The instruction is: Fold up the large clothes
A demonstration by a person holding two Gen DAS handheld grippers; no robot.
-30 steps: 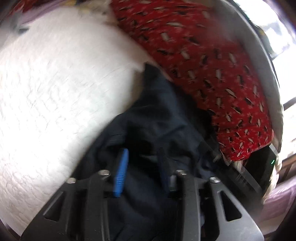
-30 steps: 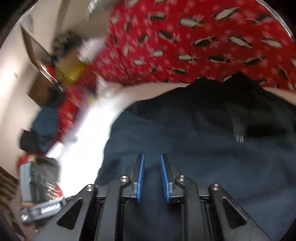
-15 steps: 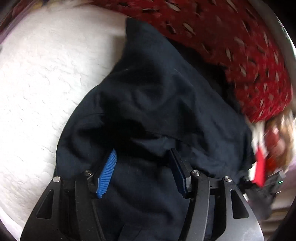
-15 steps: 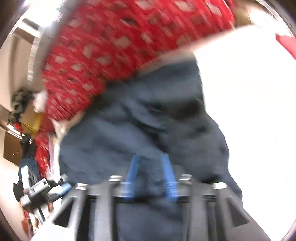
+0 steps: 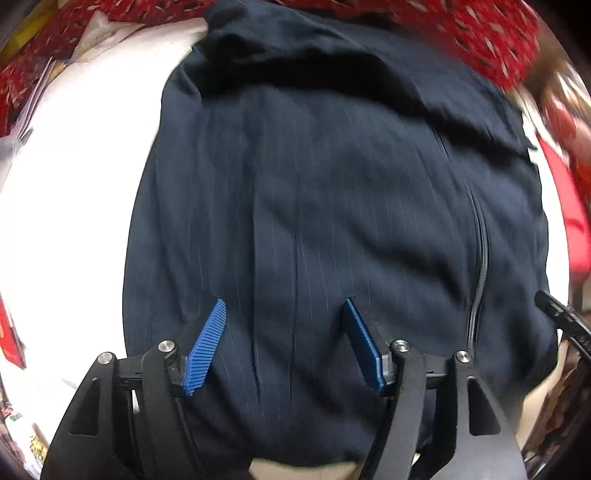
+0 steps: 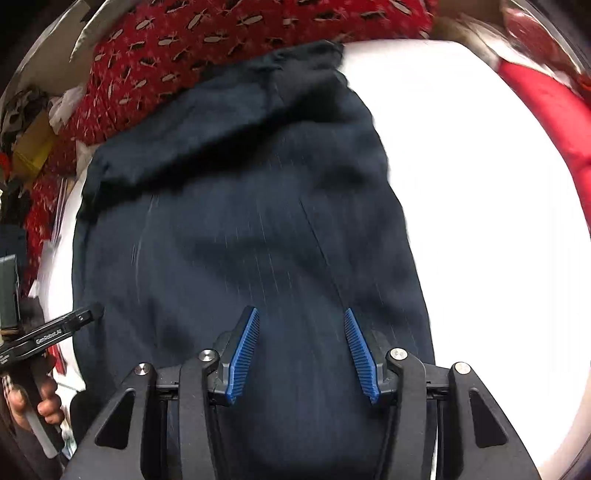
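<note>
A dark navy pinstriped garment [image 5: 332, 206] lies spread on a white quilted bed [image 5: 74, 206], with a zipper line near its right side. It also shows in the right wrist view [image 6: 240, 229], its far end bunched up. My left gripper [image 5: 284, 306] is open just above the near part of the cloth, holding nothing. My right gripper [image 6: 301, 315] is open over the near part too, empty. The left gripper's tip [image 6: 85, 314] shows at the left of the right wrist view, beside the garment's edge.
A red patterned blanket [image 6: 221, 29] lies along the far side of the bed, behind the garment. A red item [image 6: 546, 103] sits at the bed's right. Clutter and a yellow box [image 6: 29, 147] lie past the bed's left edge.
Both grippers have opened and let go of the garment. The garment, bunched a second ago, now lies spread flatter on the bed, and both cameras have pulled back over its near end.
</note>
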